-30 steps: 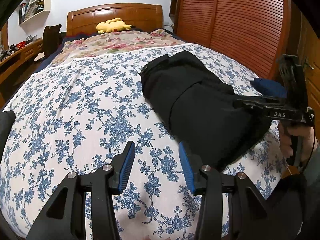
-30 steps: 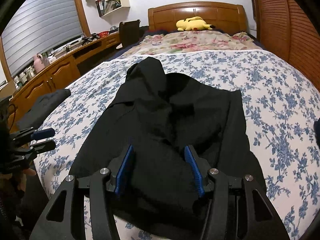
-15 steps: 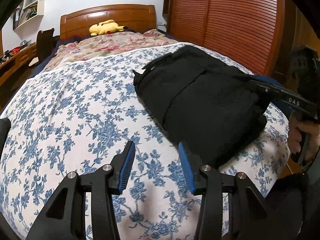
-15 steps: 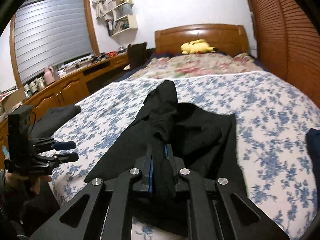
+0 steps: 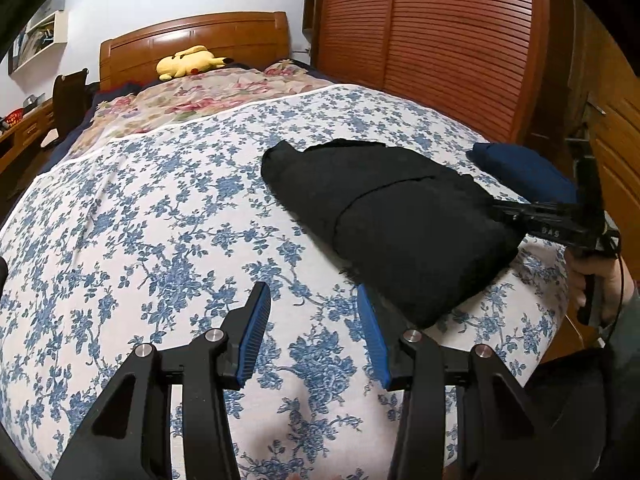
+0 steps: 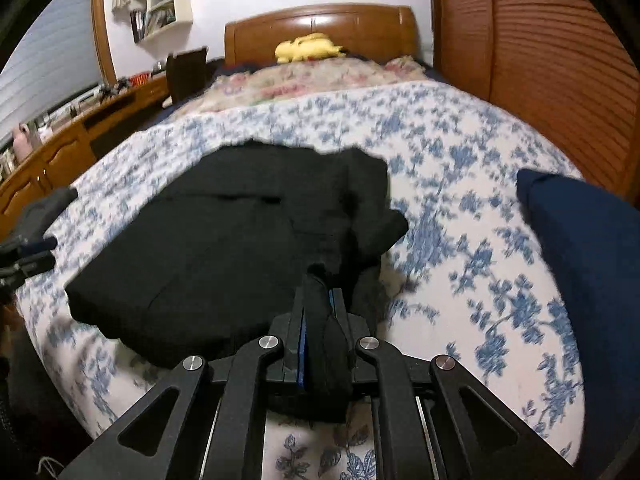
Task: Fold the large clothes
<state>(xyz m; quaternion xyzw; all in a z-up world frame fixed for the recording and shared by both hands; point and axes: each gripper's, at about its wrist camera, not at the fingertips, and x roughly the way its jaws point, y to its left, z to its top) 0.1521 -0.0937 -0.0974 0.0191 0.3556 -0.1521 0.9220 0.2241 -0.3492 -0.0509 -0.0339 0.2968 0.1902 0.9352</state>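
Only right wrist view shows right claw pinching black garment

Black garment on a white bedspread with blue flowers (navy cushion, yellow plush toy).

The room is lit softly and evenly, a bit dim. The wooden headboard has small shiny spots. Both pictures bend a lot at the edges, and the corners are black. The left wrist view is sharp. The right wrist view is smeared, so the blue flowers on the bedspread look fuzzy. The black garment is so dark its folds hardly show.
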